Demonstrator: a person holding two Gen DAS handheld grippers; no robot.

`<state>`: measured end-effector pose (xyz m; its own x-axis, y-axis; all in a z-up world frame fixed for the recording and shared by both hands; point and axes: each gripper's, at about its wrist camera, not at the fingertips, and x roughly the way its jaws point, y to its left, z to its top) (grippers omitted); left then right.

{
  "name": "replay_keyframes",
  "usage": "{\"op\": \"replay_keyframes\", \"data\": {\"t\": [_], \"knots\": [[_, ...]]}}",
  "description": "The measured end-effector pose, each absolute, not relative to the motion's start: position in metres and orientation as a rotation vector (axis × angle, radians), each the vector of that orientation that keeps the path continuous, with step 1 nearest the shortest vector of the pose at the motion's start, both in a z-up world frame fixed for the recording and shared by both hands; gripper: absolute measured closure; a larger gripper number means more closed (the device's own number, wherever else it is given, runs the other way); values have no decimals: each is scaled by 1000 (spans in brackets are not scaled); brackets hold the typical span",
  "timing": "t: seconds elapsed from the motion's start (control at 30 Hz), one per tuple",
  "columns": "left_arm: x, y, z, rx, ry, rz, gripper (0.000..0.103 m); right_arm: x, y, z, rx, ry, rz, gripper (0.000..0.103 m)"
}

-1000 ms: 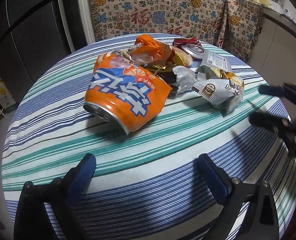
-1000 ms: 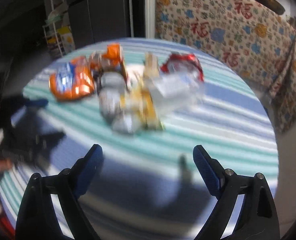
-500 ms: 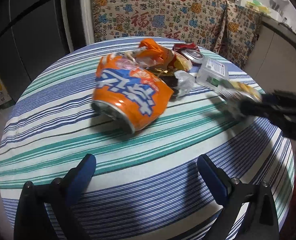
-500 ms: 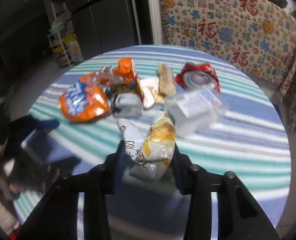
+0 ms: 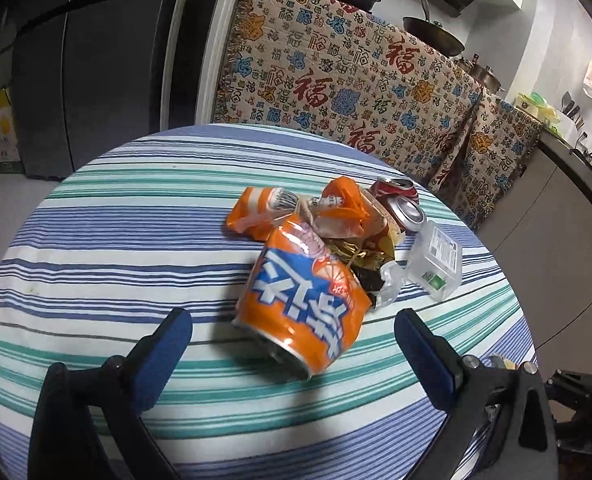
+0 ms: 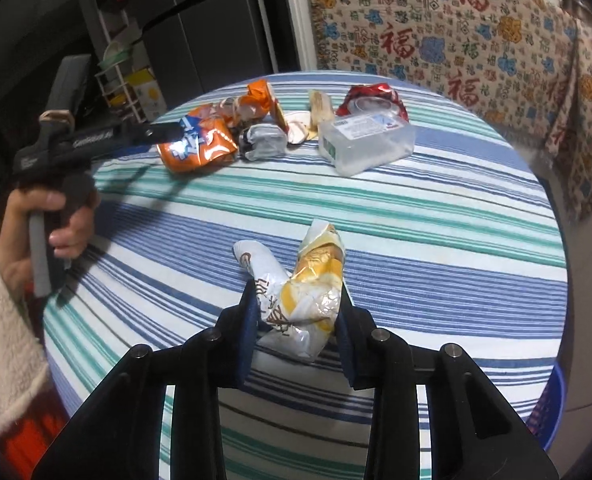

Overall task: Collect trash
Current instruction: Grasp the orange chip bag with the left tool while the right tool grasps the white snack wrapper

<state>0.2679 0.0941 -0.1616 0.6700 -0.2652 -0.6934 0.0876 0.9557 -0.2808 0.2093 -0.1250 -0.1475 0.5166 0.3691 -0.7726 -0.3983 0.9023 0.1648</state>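
Two claws are at work over the round bench [image 6: 436, 200] draped in a blue, green and white striped cloth. The right claw [image 6: 296, 312] is clamped on one crumpled white-and-yellow snack wrapper [image 6: 304, 292], held above the near part of the bench. The left claw [image 5: 292, 340] stands wide open and empty, its blue pads either side of one crushed orange drink can [image 5: 308, 312]. Behind it, toward the far right, lie one crushed red can [image 5: 400, 204], one clear plastic box [image 5: 436, 264] and several orange wrappers [image 5: 336, 208].
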Motion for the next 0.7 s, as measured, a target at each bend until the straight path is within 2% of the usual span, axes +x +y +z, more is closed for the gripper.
{"op": "replay_keyframes", "data": {"t": [0.1,0.13,0.17,0.23,0.6,0.7], "knots": [[278,86,-164,-219,837,-212,2,208,-128,-149,-25,918,464,68],[279,83,-164,-207,840,-219,11,209,-128,-148,-28,920,462,68],[279,82,-166,-197,848,-220,26,209,-130,-148,-34,921,460,68],[278,81,-170,-180,875,-225,41,208,-135,-148,-31,925,455,68],[249,64,-162,-128,868,-234,42,215,-159,-143,-9,938,415,68],[238,53,-158,-111,873,-263,42,219,-161,-149,-13,962,427,62]]}}
